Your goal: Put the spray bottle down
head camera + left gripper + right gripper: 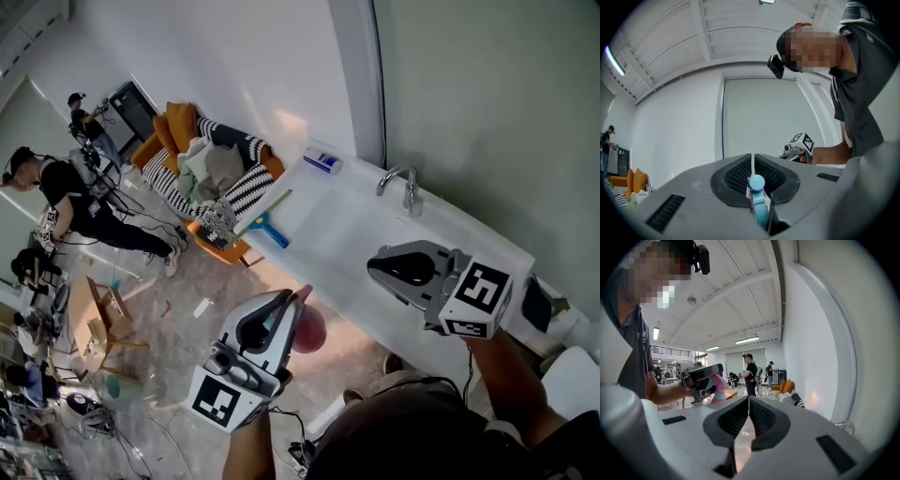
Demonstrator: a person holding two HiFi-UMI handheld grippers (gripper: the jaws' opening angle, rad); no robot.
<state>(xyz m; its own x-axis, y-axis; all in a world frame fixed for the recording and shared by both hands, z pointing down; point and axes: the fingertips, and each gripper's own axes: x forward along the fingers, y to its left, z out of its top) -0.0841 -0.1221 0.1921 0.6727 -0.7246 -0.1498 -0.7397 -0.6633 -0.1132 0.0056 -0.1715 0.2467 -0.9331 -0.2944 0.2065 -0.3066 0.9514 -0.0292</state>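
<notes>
People [66, 192] and a sofa [211, 164] sit far left on the floor side, well apart from the work. A blue squeegee [267, 228] lies at the near end of the white counter [342, 239]. Right of it and lower in the head view, the left claw [298, 298] hangs off the counter's edge, over the floor. Its jaws are clamped on the bottle [311, 330], and its own view shows the pale blue spray head pinched between the pads. The pink body sticks out beside the jaws, touching nothing else. The bottle is therefore in the air and not yet over the counter. The step in hand looks like the carry to a landing spot. To do it well, I would bring the bottle across onto the bare stretch of counter between the squeegee and the tap [401, 185], clear of both. It should come down upright until the base sits flat, and only then should the jaws part. The grip is on the head alone, so the body may swing or tip; a slow, level approach should help. Farther right, the right claw [375, 267] hovers above the counter near the tap. Its jaws are closed with nothing between them, and it is best kept out of the landing path.
</notes>
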